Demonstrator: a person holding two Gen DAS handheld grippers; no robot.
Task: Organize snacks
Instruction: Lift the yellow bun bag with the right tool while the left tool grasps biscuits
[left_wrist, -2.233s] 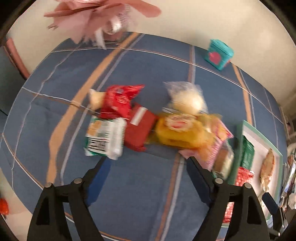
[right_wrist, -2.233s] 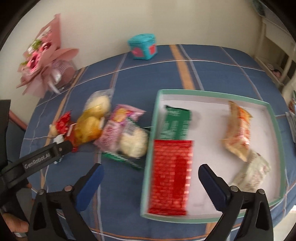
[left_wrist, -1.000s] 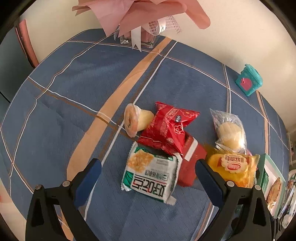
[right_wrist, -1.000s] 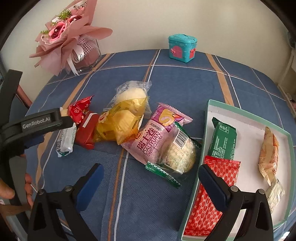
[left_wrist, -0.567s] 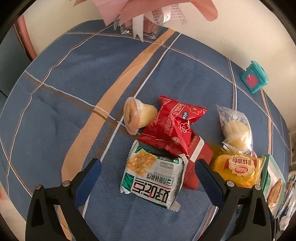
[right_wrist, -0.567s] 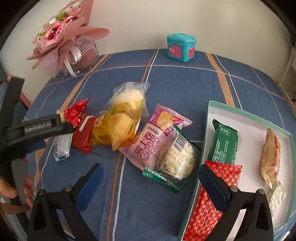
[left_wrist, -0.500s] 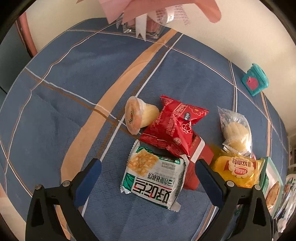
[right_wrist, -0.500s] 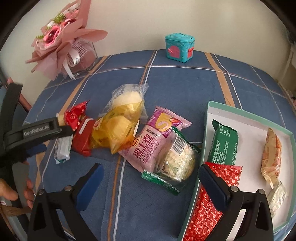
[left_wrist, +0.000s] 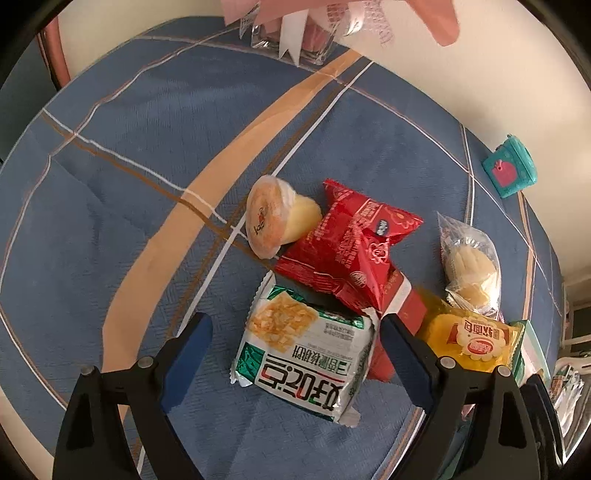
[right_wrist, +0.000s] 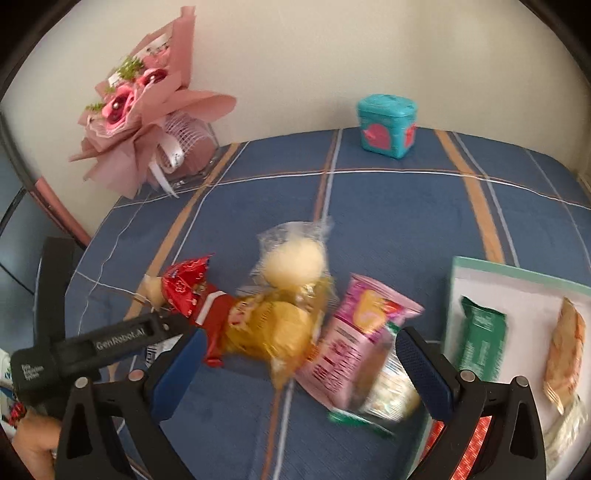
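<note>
My left gripper (left_wrist: 295, 354) is open, its fingers either side of a white-and-green cracker packet (left_wrist: 306, 358) on the blue cloth. Behind it lie a red snack bag (left_wrist: 351, 247), a jelly cup (left_wrist: 273, 221), a red box (left_wrist: 402, 314), a yellow bread pack (left_wrist: 469, 343) and a clear-wrapped bun (left_wrist: 469, 266). My right gripper (right_wrist: 295, 369) is open above the yellow pack (right_wrist: 277, 332) and a pink roll packet (right_wrist: 354, 343). The teal-rimmed tray (right_wrist: 452, 295) holds a green bar (right_wrist: 480, 339) and an orange-wrapped snack (right_wrist: 563, 350).
A pink bouquet in a glass vase (right_wrist: 147, 110) stands at the back left by the wall. A small teal box (right_wrist: 386, 125) sits at the back edge. The left gripper's body (right_wrist: 96, 347) crosses the right wrist view at lower left.
My left gripper has moved in closer, so the cracker packet now lies between its fingers. My right gripper has swung left and lower toward the snack pile; its view is blurred.
</note>
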